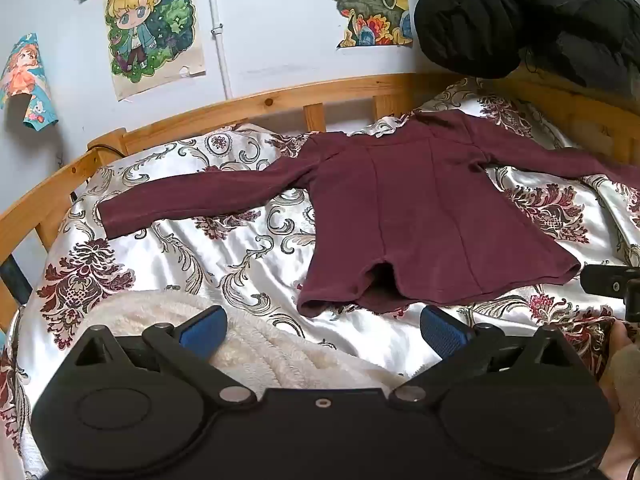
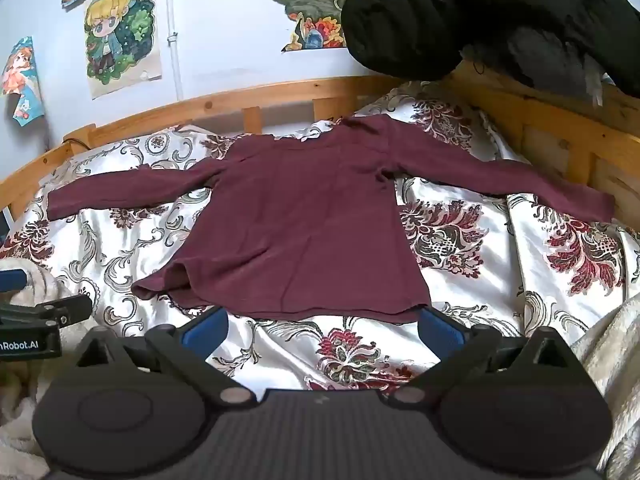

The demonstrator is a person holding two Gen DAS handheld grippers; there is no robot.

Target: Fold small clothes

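— Where's the garment you're folding?

— Your maroon long-sleeved top (image 2: 304, 220) lies spread flat on the bed's floral satin cover (image 2: 452, 240), sleeves stretched out to both sides, hem nearest you.

— And your tools?

— Your left tool (image 1: 324, 330) hangs with its blue pads wide apart and nothing between them, over a cream fleece blanket (image 1: 248, 344) short of the hem. Your right tool (image 2: 324, 326) is likewise spread wide and holds nothing, its fingertips just at the hem's edge.
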